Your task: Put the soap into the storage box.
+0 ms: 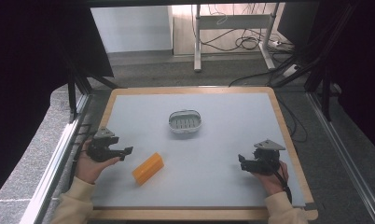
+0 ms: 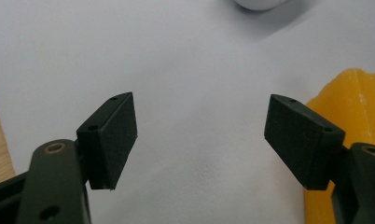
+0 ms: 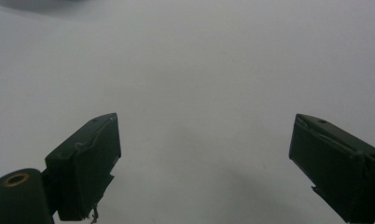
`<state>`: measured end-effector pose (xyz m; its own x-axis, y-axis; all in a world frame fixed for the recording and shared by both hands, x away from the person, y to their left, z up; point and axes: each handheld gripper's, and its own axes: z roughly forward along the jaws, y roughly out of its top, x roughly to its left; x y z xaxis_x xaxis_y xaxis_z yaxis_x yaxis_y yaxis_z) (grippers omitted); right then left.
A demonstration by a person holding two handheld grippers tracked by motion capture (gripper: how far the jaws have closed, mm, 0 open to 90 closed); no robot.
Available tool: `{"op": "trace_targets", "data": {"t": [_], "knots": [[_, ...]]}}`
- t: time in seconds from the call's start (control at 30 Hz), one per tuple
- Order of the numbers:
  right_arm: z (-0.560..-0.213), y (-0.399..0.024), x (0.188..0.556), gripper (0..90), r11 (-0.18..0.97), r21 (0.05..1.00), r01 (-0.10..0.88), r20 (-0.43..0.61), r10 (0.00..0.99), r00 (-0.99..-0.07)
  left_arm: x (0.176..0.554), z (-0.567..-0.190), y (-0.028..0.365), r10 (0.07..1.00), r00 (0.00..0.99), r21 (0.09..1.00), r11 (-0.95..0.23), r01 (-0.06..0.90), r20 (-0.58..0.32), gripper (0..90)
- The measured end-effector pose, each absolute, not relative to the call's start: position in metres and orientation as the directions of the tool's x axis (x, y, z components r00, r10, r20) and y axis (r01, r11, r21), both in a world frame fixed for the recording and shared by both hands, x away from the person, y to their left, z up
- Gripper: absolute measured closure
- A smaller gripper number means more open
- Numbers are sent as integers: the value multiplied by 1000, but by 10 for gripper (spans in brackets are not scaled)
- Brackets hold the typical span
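One orange block lies on the grey mat, near its front-left. One oval dish, perhaps a slotted soap dish, sits mid-mat. The left gripper, jaws apart, is just beside the block; the right gripper, jaws apart, is well apart.

Matt pale-grey mat over a light wooden table edge — smooth, no sheen. Waxy, faintly translucent orange bar, looks like soap. Ridged whitish plastic dish. Matt black, seemingly plastic left gripper and right gripper — brass-coloured pivot pins. Cream cloth sleeve.
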<state>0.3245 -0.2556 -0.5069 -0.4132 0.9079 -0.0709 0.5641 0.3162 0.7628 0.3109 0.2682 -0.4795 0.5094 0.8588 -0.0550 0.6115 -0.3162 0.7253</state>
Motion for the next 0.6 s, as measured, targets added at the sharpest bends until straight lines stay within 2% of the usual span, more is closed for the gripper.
{"op": "trace_targets", "data": {"t": [0.2,0.6], "knots": [[-505,-267,319,103,289,778,558,-33,906,-422,310,-477,266,851,524,726,-329,604,-50,250],[-499,-262,310,122,299,801,519,-65,905,-421,301,-474,265,828,558,719,-355,598,-55,250]]}}
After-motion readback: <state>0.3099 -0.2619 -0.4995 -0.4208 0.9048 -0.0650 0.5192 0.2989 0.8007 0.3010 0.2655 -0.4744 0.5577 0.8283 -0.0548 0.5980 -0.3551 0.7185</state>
